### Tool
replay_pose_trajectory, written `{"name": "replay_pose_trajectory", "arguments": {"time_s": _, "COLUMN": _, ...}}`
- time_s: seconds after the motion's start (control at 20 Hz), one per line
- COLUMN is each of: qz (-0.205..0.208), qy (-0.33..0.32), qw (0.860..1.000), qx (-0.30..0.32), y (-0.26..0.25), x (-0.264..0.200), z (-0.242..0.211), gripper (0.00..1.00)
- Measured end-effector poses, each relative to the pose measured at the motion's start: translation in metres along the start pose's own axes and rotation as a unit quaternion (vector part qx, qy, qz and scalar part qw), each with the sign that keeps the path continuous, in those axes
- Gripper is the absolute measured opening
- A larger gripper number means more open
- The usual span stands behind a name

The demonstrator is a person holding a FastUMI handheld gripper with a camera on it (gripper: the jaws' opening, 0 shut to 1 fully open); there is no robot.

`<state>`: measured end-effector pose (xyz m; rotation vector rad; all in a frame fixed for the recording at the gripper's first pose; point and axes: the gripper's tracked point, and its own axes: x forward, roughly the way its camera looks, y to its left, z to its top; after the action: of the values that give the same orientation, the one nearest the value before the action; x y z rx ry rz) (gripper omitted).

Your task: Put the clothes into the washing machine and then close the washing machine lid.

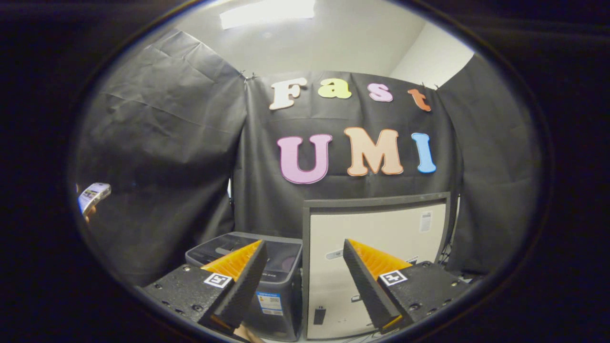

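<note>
Gripper (305,267) fingers spread wide, holding nothing.
Washing machine (267,281), small and dark grey, stands beyond the left finger, lid down; pale upright panel (381,228) stands just beside it, beyond the right finger.

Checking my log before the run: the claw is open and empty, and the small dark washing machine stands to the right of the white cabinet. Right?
Not quite. In the gripper view the claw is open and empty, but the washing machine stands to the left of the white cabinet.
</note>
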<state>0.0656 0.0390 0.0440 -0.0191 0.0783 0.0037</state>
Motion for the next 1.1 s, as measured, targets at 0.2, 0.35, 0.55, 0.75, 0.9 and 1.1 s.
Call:
{"name": "replay_pose_trajectory", "arguments": {"time_s": 0.2, "qz": -0.01, "qy": -0.018, "qw": 1.0, "qx": 0.021, "y": -0.01, "x": 0.002, "z": 0.002, "gripper": 0.97}}
{"name": "replay_pose_trajectory", "arguments": {"time_s": 0.35, "qz": -0.019, "qy": -0.024, "qw": 0.999, "qx": 0.04, "y": -0.017, "x": -0.002, "z": 0.002, "gripper": 0.98}}
{"name": "replay_pose_trajectory", "arguments": {"time_s": 0.55, "qz": -0.03, "qy": -0.029, "qw": 0.998, "qx": 0.04, "y": -0.033, "x": -0.004, "z": 0.003, "gripper": 0.98}}
{"name": "replay_pose_trajectory", "arguments": {"time_s": 0.75, "qz": -0.039, "qy": -0.034, "qw": 0.998, "qx": 0.031, "y": -0.045, "x": -0.008, "z": 0.003, "gripper": 0.99}}
{"name": "replay_pose_trajectory", "arguments": {"time_s": 0.9, "qz": -0.049, "qy": -0.037, "qw": 0.998, "qx": 0.022, "y": -0.054, "x": -0.007, "z": 0.006, "gripper": 0.99}}
{"name": "replay_pose_trajectory", "arguments": {"time_s": 1.1, "qz": -0.051, "qy": -0.031, "qw": 0.998, "qx": 0.014, "y": -0.057, "x": -0.006, "z": 0.004, "gripper": 0.99}}
